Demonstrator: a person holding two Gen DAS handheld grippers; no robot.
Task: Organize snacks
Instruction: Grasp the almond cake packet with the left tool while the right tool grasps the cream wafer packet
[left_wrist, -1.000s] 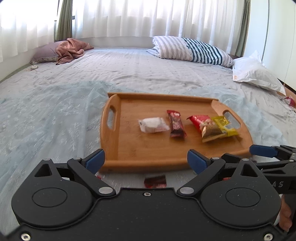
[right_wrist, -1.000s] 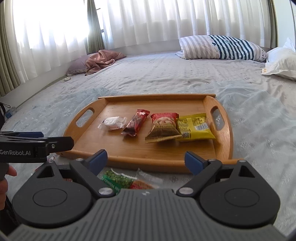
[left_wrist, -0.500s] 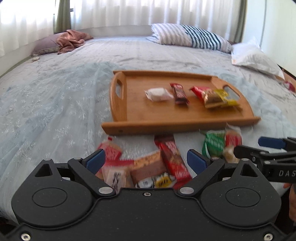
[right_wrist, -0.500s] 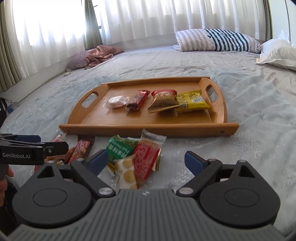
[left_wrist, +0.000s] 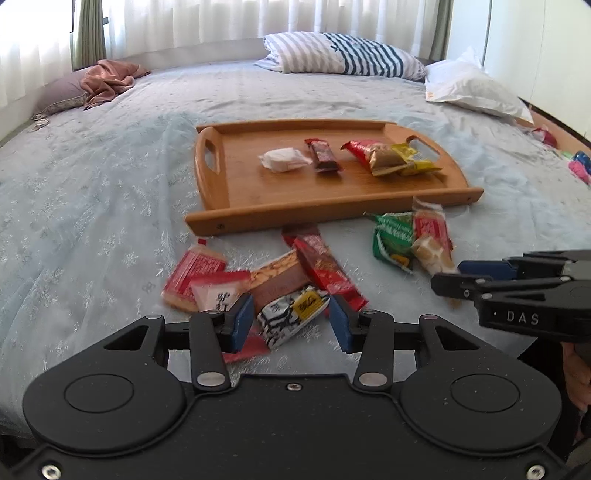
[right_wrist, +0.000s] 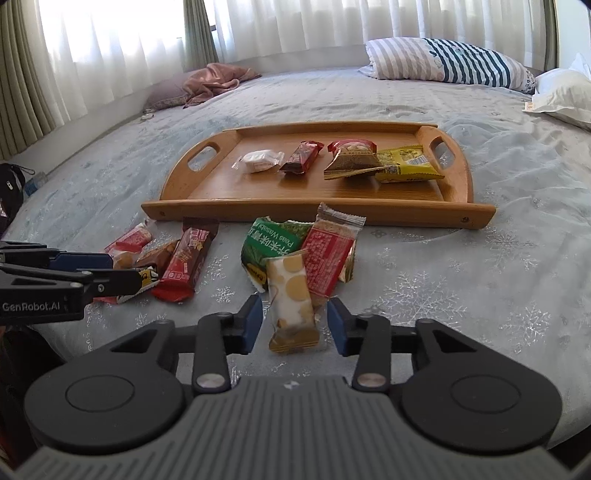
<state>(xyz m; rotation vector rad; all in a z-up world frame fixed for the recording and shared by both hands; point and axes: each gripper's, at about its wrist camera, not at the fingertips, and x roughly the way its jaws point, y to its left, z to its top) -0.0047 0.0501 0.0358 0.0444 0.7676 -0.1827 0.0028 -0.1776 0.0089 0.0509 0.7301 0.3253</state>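
The loose snacks lie on the bed in two small heaps just this side of the wooden tray (right_wrist: 476, 216), and each heap has a gripper over it. Between the jaws of the right gripper (right_wrist: 294, 319) lies the cream packet with tan dots (right_wrist: 291, 302), long side running away from the camera, its near end level with the blue pads; a gap shows on both sides, so the pads are not yet pressing. These jaws are closing. Just beyond the packet and partly under it lie the red cracker packet (right_wrist: 328, 254) and the green pea packet (right_wrist: 271, 240).

Between the jaws of the left gripper (left_wrist: 291, 323) lies the black-and-white packet with a yellow label (left_wrist: 291, 314), tilted across the gap. The left pad looks very near its edge, but I cannot tell whether it touches; the right pad stands clear. These jaws too are closing. Around it lie a pink packet (left_wrist: 218, 295), a brown bar (left_wrist: 277, 278) and a long red bar (left_wrist: 325, 267).

The step in hand, as I judge it, is a double pick: each gripper taking one snack from the bed. Four snacks already sit in a row on the tray, ahead of both grippers.

Next, each pair of jaws needs to finish closing on its own packet alone, low enough to catch the thin wrapper without nipping the bedsheet or a neighbouring packet, then lift and carry forward over the tray's near rim to the bare wood this side of the row.
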